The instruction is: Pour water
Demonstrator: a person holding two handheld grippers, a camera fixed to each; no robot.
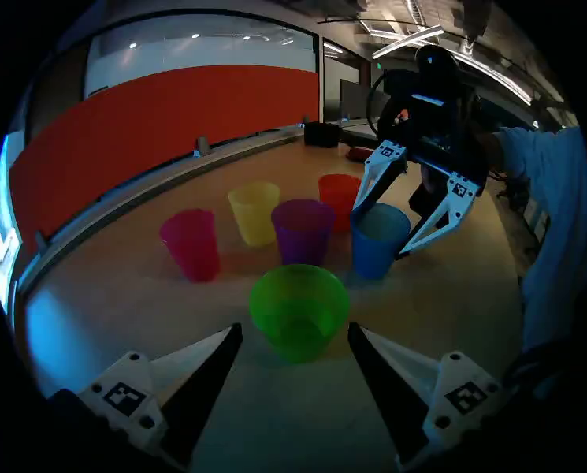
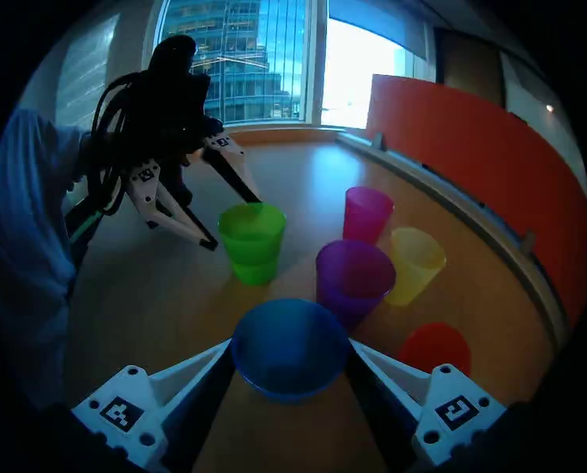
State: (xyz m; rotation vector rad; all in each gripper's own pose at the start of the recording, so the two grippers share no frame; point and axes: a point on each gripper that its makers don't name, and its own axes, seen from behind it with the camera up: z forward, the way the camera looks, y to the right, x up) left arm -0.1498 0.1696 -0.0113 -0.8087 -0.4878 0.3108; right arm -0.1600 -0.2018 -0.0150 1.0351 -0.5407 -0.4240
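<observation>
The left gripper (image 1: 293,331) stood wide open, its two fingers flanking the green cup (image 1: 299,307) with a gap on each side. In the right gripper view the same fingers straddled that cup without visibly touching it. The right gripper (image 2: 290,347) was closed to a medium width on the blue cup (image 2: 291,359), one finger pressed to each side, and the cup stood upright on the wooden counter (image 1: 466,292). Black-and-white square markers (image 1: 126,396) sat on the white fingers of both grippers, coded patterns rather than letters.

Just beyond the green cup stood the purple cup (image 1: 302,229), beside the blue one. Around it were the pink cup (image 1: 191,243), the yellow cup (image 1: 254,211) and the red cup (image 1: 339,197), all upright and close together. Whether any cup held water could not be told.

A light blue sleeve (image 1: 553,197) showed behind the right gripper. An orange wall panel (image 1: 159,118) ran along the counter's far edge, and tall windows (image 2: 269,55) looked out on glass towers.
</observation>
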